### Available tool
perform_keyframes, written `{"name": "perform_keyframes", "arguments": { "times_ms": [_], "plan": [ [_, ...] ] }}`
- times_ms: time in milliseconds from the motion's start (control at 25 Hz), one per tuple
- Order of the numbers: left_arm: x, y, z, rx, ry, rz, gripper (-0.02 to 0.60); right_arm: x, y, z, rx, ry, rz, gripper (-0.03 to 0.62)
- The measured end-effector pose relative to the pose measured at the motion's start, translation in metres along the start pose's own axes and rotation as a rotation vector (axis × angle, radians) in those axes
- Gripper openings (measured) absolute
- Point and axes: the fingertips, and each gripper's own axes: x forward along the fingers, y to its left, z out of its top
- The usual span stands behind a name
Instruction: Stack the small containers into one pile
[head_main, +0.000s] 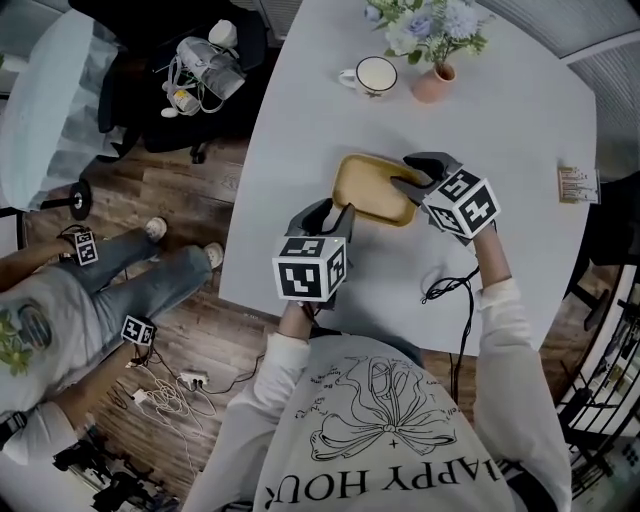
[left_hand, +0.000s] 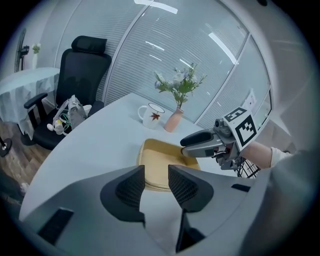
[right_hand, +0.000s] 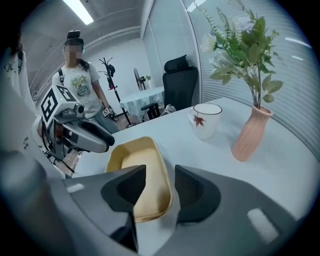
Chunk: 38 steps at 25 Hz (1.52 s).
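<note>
Head view gives you the layout. The yellow container (head_main: 370, 188) sits mid-tabletop (head_main: 520, 110), and your two grippers meet over it. The left gripper (head_main: 333, 210) is at its near-left edge and the right gripper (head_main: 408, 172) at its far-right corner. Only this view shows the small printed card (head_main: 578, 185) by the tabletop's right edge. It also shows a second person (head_main: 100, 300) in jeans off the left edge, seen from above. The right gripper view shows that person from the front, behind your left gripper.

Left gripper view: the jaws are released, pads apart. The container's near rim shows through the gap with nothing pinched. That rim looks doubled here, so there may be more than one nested. You cannot tell how many.

Right gripper view: the jaws are also released and wide. The container's right rim runs through the gap, and the pads are not pressing on it. Whether either gripper touches the container is not clear from any view.

Contents:
- The yellow container shows only its own pale floor, clearest in the right gripper view.
- The mug (head_main: 372, 76) with a red leaf print stands at the far side. Its inside shows only in head view, whitish, so its contents cannot be told.
- The pink vase (head_main: 435, 82), just beside the mug, holds flowers (head_main: 430, 25) and greenery.
- A black office chair (head_main: 190, 60) off the far-left corner carries a bundle of cables.
</note>
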Motion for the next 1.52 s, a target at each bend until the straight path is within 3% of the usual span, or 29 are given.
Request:
{"name": "perform_keyframes", "arguments": {
  "times_ms": [160,440,600,760,1080,1520],
  "plan": [
    [-0.011,-0.001,0.017,0.048,-0.043,0.003,0.141,-0.018,0.001,0.016,0.03,-0.087,-0.087,0.187],
    [-0.042,-0.005,0.058,0.105,-0.162,-0.013,0.14,-0.071,0.017,0.055,0.073,-0.314,-0.305,0.117],
    [-0.071,-0.011,0.084,0.143,-0.268,-0.015,0.051,-0.11,0.028,0.075,0.129,-0.462,-0.454,0.043],
    [-0.098,-0.019,0.111,0.237,-0.359,-0.015,0.027,-0.148,0.037,0.094,0.17,-0.59,-0.591,0.011],
    [-0.136,-0.043,0.145,0.338,-0.475,-0.06,0.011,-0.183,0.066,0.103,0.233,-0.704,-0.729,0.011],
    [-0.159,-0.063,0.153,0.401,-0.533,-0.08,0.011,-0.21,0.089,0.104,0.332,-0.813,-0.819,0.011]
  ]
}}
